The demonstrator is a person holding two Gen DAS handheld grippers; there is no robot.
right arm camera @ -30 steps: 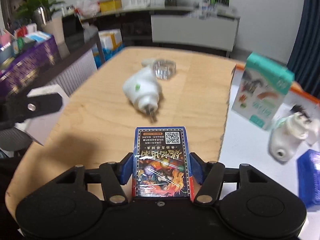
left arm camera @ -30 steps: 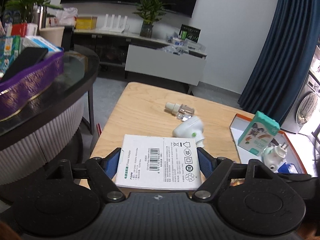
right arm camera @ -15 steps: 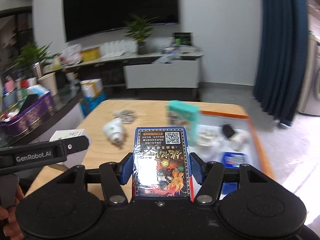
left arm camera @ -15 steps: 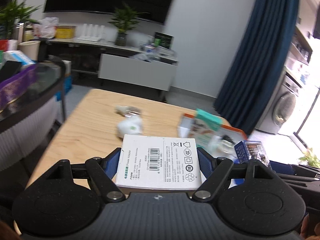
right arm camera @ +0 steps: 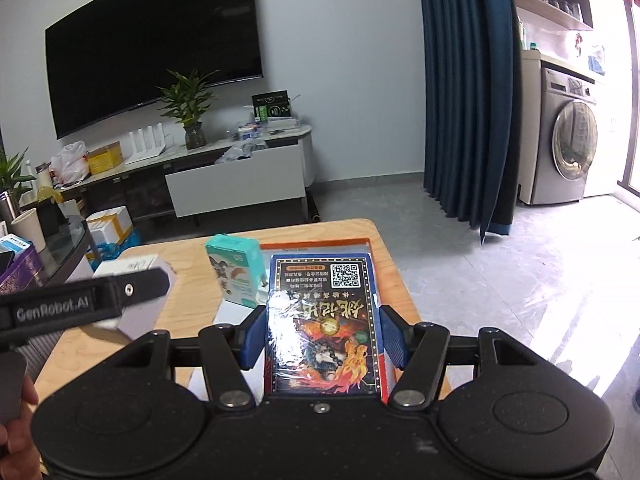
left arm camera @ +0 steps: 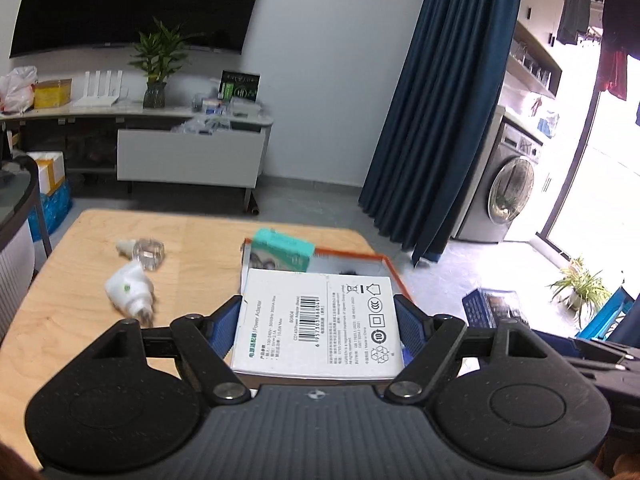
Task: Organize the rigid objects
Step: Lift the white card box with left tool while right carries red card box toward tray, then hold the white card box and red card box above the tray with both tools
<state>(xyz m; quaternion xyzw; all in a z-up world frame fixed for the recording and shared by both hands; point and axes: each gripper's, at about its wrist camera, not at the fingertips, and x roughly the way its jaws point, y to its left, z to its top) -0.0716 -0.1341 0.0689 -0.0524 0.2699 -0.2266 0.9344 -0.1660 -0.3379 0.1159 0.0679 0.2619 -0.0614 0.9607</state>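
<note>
Left gripper [left arm camera: 318, 322]: pointing forward and somewhat downward, jaws pressing on both sides of a white box [left arm camera: 316, 326], blue pads [left arm camera: 409, 326] lying flat against its edges.
Right gripper [right arm camera: 320, 338]: angling downward likewise, jaws clamping a dark printed box [right arm camera: 322, 326] between blue pads [right arm camera: 253, 336].
Hand [right arm camera: 16, 432]: showing only partly at the lower left edge of the right wrist view, fingers wrapping a handle.

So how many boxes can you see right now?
3: a white adapter box in the left claw, a dark card box in the right claw, a teal box standing in the tray. Others may be hidden.
</note>
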